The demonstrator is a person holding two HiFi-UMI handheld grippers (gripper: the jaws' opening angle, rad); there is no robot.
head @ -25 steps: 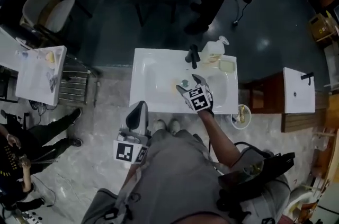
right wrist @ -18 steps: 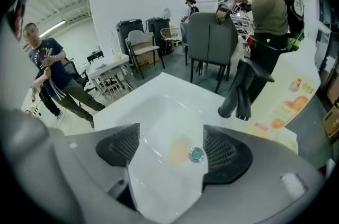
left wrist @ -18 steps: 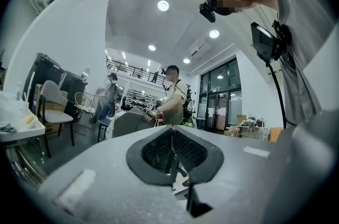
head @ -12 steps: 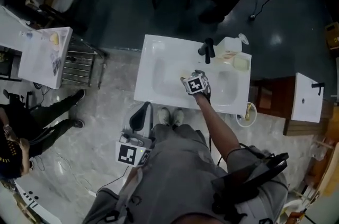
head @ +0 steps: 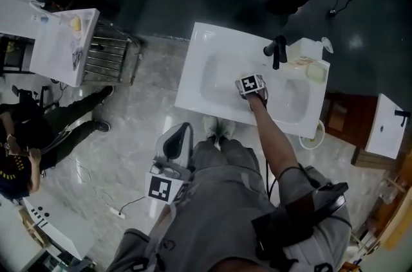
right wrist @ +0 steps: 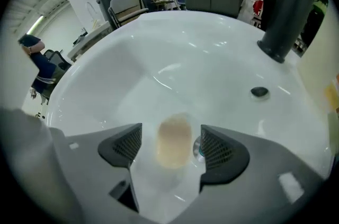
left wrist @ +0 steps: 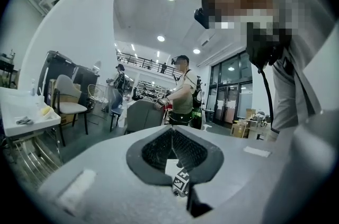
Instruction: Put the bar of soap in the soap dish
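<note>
A pale beige bar of soap lies on the bottom of the white sink basin, close to the drain. My right gripper points steeply down over it, one pad on each side of the bar without touching it; its jaws are closing. In the head view the right gripper covers the soap. The soap dish sits on the sink's back right corner, beside the black faucet. My left gripper hangs by my hip, jaws together and holding nothing.
A pump bottle stands behind the dish. The faucet's column rises at the basin's far right, with an overflow hole below it. Another sink, a metal rack and seated people are at the left.
My right gripper has dropped down into the basin until its jaws straddle the soap, which it now hides from the head camera. The left gripper sank slightly.
</note>
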